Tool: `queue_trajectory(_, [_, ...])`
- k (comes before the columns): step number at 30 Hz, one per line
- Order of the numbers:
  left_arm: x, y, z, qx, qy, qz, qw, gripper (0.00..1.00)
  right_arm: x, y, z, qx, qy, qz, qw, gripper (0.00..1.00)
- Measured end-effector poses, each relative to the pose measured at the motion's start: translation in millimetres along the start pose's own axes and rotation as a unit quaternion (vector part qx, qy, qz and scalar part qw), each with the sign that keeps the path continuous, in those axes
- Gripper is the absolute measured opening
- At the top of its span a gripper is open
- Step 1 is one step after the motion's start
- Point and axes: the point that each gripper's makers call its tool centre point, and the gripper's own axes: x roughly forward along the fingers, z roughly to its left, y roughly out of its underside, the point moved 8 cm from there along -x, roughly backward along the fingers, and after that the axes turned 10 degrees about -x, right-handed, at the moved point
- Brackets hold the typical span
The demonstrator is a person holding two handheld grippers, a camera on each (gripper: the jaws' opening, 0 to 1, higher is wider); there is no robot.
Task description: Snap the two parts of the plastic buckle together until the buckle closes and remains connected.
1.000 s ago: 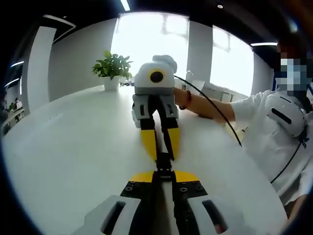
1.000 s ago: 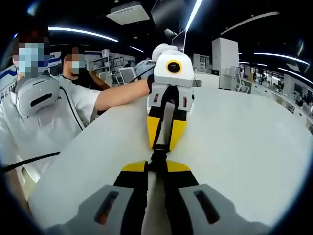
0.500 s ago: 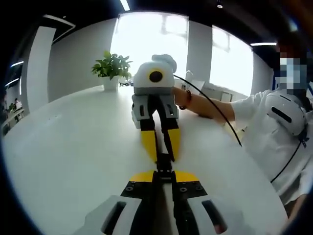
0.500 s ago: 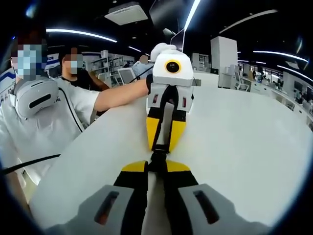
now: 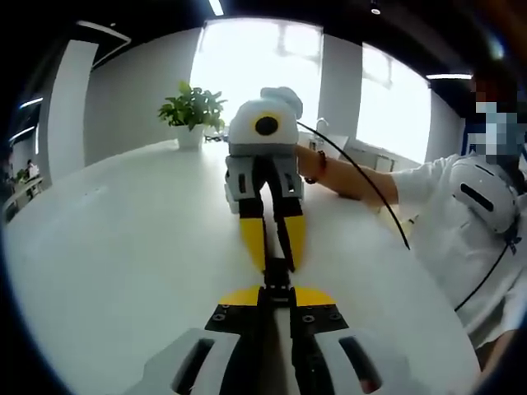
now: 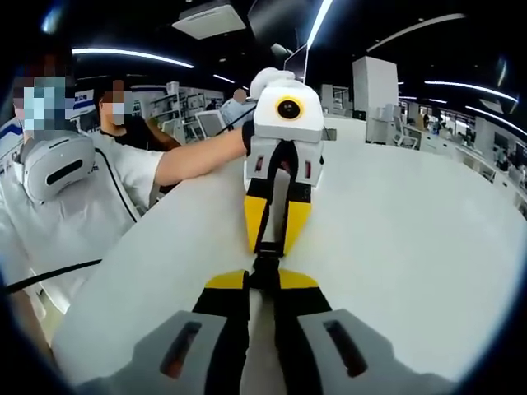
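Two grippers, nose to nose above a white table (image 5: 107,247), well in from its edges. Left gripper (image 5: 277,290): jaws pressed together, pinching one end of the plastic buckle (image 5: 277,273). Right gripper (image 6: 263,278): jaws likewise closed, pinching the opposite end of the buckle (image 6: 264,265). In the left gripper view the right gripper (image 5: 272,265) faces head-on, and the left gripper (image 6: 269,249) does the same in the right gripper view. Buckle: small, dark, held in the narrow gap between the two sets of yellow tips, over the middle of the table; whether the halves have latched cannot be told, since the part is small and shadowed. Step in hand, as judged: the final push. Method advised: keep both grippers on one straight line, press squarely toward each other without twisting, and hold both grips firm so neither half slips. Background: potted plant (image 5: 193,113) at the far edge; a person's sleeve (image 6: 107,177) beside the table.
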Motion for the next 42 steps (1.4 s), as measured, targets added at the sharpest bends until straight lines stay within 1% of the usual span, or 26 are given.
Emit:
queue_trajectory(2, [-0.1,-0.4,0.1,-0.003,-0.001,0.002,1.0,0.07,0.9,-3.1,3.0,-0.019,-0.001,0.023,0.9995,0.08])
queue_trajectory(4, [0.1,-0.4,0.1,-0.001,0.0,0.004,1.0,0.07,3.6,-5.1,1.4,-0.016,0.0,0.024,0.9996,0.08])
queue_trajectory(5, [0.7,-0.6,0.3,0.0,0.0,0.003,1.0,0.07,5.7,-4.6,-0.5,-0.015,0.003,0.021,0.9997,0.08])
queue_trajectory(6, [2.5,1.7,-1.6,-0.012,0.01,0.014,0.9998,0.07,6.2,-6.6,0.6,-0.014,-0.011,0.022,0.9996,0.08])
queue_trajectory(7, [3.5,-0.2,-0.2,0.0,0.003,0.007,1.0,0.07,5.7,-7.8,-1.1,-0.022,0.005,0.018,0.9996,0.08])
queue_trajectory(8, [3.7,-0.1,-0.4,0.0,0.001,0.008,1.0,0.08,5.0,-7.8,1.3,-0.022,0.006,0.024,0.9995,0.08])
queue_trajectory(9, [3.6,-0.3,0.3,-0.001,0.0,0.008,1.0,0.08,3.7,-7.2,2.5,-0.006,0.011,0.023,0.9997,0.08])
queue_trajectory(10, [4.0,-0.2,0.9,0.0,0.0,0.007,1.0,0.08,2.7,-6.3,3.7,-0.018,0.009,0.017,0.9997,0.08])
queue_trajectory(11, [4.1,0.3,1.6,-0.001,0.001,0.005,1.0,0.08,1.8,-5.0,2.5,-0.01,0.008,0.012,0.9998,0.08])
queue_trajectory(14, [5.1,1.0,3.3,-0.006,0.006,-0.001,1.0,0.08,0.6,-2.9,3.2,-0.008,0.007,-0.003,0.9999,0.09])
queue_trajectory(19, [6.6,0.5,2.4,-0.006,0.006,-0.002,1.0,0.08,-1.3,-1.7,1.7,-0.006,0.006,-0.005,1.0,0.09])
queue_trajectory(28, [8.1,0.3,1.7,-0.005,0.009,-0.01,0.9999,0.09,1.8,-2.7,7.9,-0.008,0.008,-0.007,0.9999,0.09])
queue_trajectory(34, [7.7,0.4,0.6,-0.001,0.01,-0.013,0.9999,0.09,1.1,-2.1,4.2,-0.01,0.008,-0.004,0.9999,0.1])
queue_trajectory(38, [7.3,0.7,-0.8,-0.002,0.009,-0.015,0.9998,0.1,2.4,-2.5,5.3,-0.011,0.009,-0.004,0.9999,0.1])
queue_trajectory(42, [6.8,0.5,-1.7,0.015,0.007,-0.013,0.9998,0.11,3.2,-2.4,4.7,-0.012,0.009,-0.004,0.9999,0.1])
